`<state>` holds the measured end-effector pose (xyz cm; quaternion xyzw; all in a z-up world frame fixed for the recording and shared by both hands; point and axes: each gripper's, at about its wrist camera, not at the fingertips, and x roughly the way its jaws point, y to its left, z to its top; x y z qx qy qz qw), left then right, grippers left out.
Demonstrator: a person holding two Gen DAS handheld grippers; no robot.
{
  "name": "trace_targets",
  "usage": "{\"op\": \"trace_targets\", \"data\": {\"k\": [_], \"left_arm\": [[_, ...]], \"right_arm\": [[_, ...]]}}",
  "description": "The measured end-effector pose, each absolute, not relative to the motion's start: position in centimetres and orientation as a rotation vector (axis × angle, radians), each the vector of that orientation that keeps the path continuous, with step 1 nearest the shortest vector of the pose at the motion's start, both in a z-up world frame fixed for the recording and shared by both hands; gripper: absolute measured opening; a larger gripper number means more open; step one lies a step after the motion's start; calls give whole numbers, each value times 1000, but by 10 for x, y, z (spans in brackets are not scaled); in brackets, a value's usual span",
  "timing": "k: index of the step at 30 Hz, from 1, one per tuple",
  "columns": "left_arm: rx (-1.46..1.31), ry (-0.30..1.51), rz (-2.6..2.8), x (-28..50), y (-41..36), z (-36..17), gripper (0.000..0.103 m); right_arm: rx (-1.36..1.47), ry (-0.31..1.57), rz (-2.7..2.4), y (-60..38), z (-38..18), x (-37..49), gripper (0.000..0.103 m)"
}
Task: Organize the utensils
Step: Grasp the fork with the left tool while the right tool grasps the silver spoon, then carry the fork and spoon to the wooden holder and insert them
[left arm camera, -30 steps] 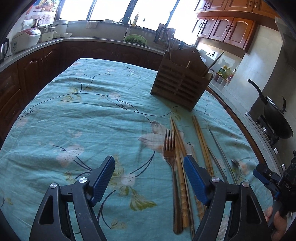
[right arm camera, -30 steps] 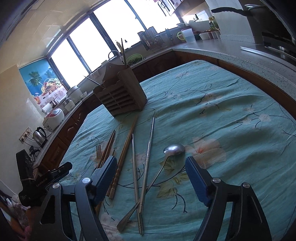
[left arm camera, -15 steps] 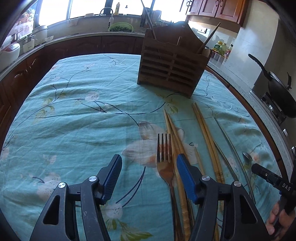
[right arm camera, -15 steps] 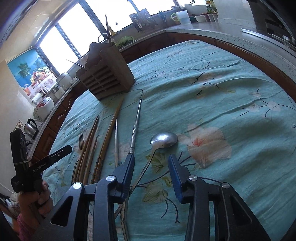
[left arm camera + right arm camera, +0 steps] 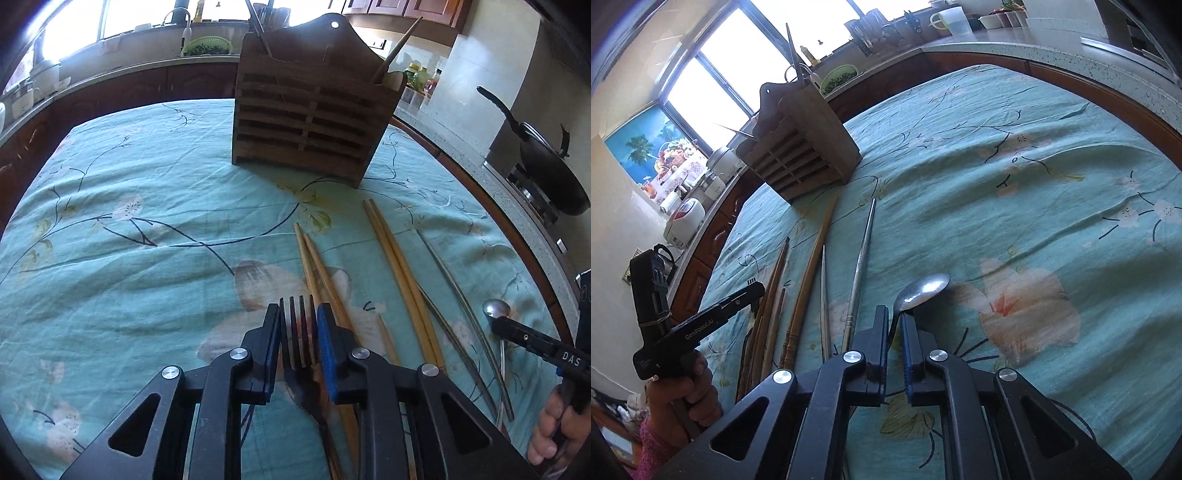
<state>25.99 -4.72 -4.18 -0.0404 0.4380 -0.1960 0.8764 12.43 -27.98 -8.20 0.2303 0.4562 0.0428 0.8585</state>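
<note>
My left gripper [image 5: 298, 317] is shut on a fork [image 5: 297, 332], its tines sticking out past the blue pads. My right gripper [image 5: 894, 315] is shut on the neck of a metal spoon [image 5: 923, 290], whose bowl lies just beyond the fingertips. Both utensils are low at the teal floral tablecloth [image 5: 129, 229]. Wooden chopsticks [image 5: 397, 266] and metal chopsticks [image 5: 858, 266] lie between the two grippers. The wooden slatted utensil holder [image 5: 310, 122] stands upright at the far side of the table; it also shows in the right wrist view [image 5: 801, 147], with a few utensils in it.
A black wok [image 5: 546, 166] sits on the stove to the right of the table. Counters with a rice cooker [image 5: 685, 221], a kettle and jars run around the table. The spoon bowl [image 5: 496, 308] shows at the left view's right edge.
Both grippers have moved forward and down and closed: the left onto the fork, the right onto the spoon's neck. The holder looks nearer in both views.
</note>
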Motion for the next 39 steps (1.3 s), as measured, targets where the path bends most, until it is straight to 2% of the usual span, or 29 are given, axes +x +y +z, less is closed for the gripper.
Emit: {"op": "trace_targets", "data": {"k": [6,25,29,31,33,39], "left_arm": [[-100,892,-414,248,-38,-35,18],[-173,664,-411,148,23,59,15],[-180,628,-403,133,35,71,11],[-188,617,-398,128,41,75,3],[-195,608,-394,123,46,78,0],[-230,596,-400,121,56,82,0]], "right_arm": [[443,902,105,-275,-58,117,4],[385,711,171,-258,21,101,2],[375,679,188,-254,33,101,2],[372,664,194,-252,38,102,2],[371,651,200,-250,43,104,2],[356,618,214,-245,53,107,2]]}}
